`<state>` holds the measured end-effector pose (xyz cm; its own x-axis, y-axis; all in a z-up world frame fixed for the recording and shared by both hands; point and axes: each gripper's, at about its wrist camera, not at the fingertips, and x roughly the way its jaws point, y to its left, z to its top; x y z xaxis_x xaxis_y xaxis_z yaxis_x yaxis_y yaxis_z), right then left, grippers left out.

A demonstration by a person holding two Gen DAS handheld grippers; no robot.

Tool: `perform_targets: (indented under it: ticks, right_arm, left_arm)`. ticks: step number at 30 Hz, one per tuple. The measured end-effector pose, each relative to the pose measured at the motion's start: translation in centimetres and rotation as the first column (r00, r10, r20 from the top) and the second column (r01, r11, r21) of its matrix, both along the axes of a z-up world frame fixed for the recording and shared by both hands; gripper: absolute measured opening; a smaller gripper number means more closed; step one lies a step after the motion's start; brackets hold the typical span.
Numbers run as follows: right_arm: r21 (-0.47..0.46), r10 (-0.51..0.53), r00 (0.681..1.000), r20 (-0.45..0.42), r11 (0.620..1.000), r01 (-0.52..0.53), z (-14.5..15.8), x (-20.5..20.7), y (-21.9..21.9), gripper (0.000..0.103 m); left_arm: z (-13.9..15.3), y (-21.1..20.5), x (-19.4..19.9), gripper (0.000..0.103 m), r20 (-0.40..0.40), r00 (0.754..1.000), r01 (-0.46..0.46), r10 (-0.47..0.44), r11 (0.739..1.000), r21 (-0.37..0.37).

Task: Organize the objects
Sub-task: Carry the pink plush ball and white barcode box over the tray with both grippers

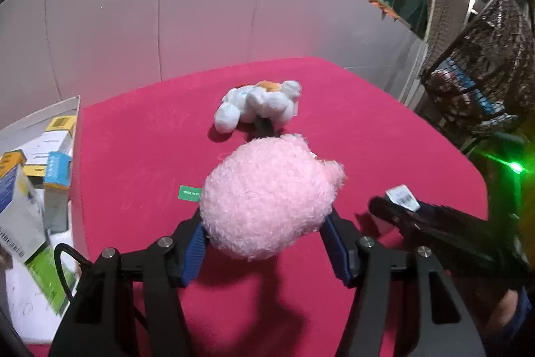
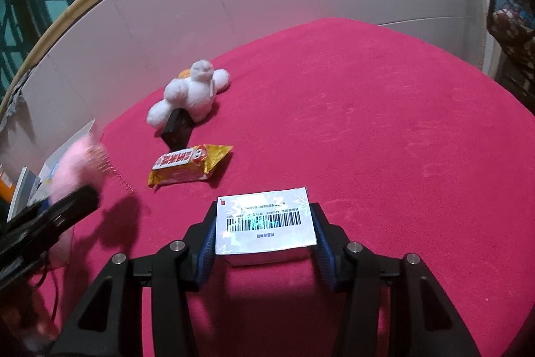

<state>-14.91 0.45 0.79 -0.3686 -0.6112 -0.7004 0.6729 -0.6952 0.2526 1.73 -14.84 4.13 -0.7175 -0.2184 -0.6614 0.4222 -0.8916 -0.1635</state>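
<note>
Writing is scarce: a green tag (image 1: 190,192) lying on the red cloth of the bench (image 1: 133,129) reads "MADE IN CH", the rest being hidden behind the pink plush toy (image 1: 267,196). A barcode and some small print too fine to read are carried on the white label of the small box (image 2: 265,225), and red characters are printed on the yellow snack packet (image 2: 187,164), though they cannot be made out.

The pink plush toy is clamped between the blue pads of the left tool (image 1: 267,243) and is held above the cloth, over which its shadow is cast. The small box is gripped between the blue pads of the right tool (image 2: 264,240), label side up.

Further back, a white plush toy (image 2: 194,92) is seen lying on the cloth near the pale wall panels, with an orange patch on it and a black object (image 2: 176,126) touching its lower side. The snack packet lies just in front of that object. At the left edge of the bench, a white tray (image 1: 74,136) holding several cardboard boxes (image 1: 57,169) is seen. A dark wire basket (image 1: 485,62) stands beyond the right edge.

Both toys are fluffy and rounded; the cloth is flat and short-napped; the packet is glossy and crinkled.
</note>
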Motion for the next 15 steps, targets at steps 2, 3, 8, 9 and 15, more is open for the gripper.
perform_targets:
  ticks: [2, 3, 8, 9, 15]
  right_arm:
    - [-0.013, -0.02, 1.0, -0.018, 1.0, 0.02, 0.4, 0.3, 0.6, 0.054]
    - [-0.019, -0.02, 1.0, -0.018, 1.0, 0.02, 0.5, 0.4, 0.7, 0.054]
    - [-0.038, -0.02, 0.998, -0.054, 0.999, 0.018, 2.1, 2.0, 1.4, 0.054]
    - [-0.042, -0.019, 0.997, -0.072, 0.999, 0.016, 2.6, 2.5, 1.4, 0.054]
    - [-0.097, -0.004, 0.985, -0.175, 0.995, -0.013, 6.2, 6.0, 1.8, 0.054]
  left_arm:
    - [0.4, 0.6, 0.8, 0.061, -0.01, 1.0, 0.007, -0.007, 1.0, -0.014]
    - [0.7, 0.9, 1.2, 0.061, -0.014, 1.0, 0.009, -0.009, 1.0, -0.024]
    - [2.1, 2.0, 2.6, 0.061, -0.03, 1.0, -0.009, 0.007, 0.997, -0.073]
    - [2.3, 2.2, 3.0, 0.061, -0.035, 0.999, -0.013, 0.01, 0.997, -0.081]
    - [3.4, 3.2, 4.9, 0.061, -0.063, 0.998, -0.02, 0.013, 0.992, -0.123]
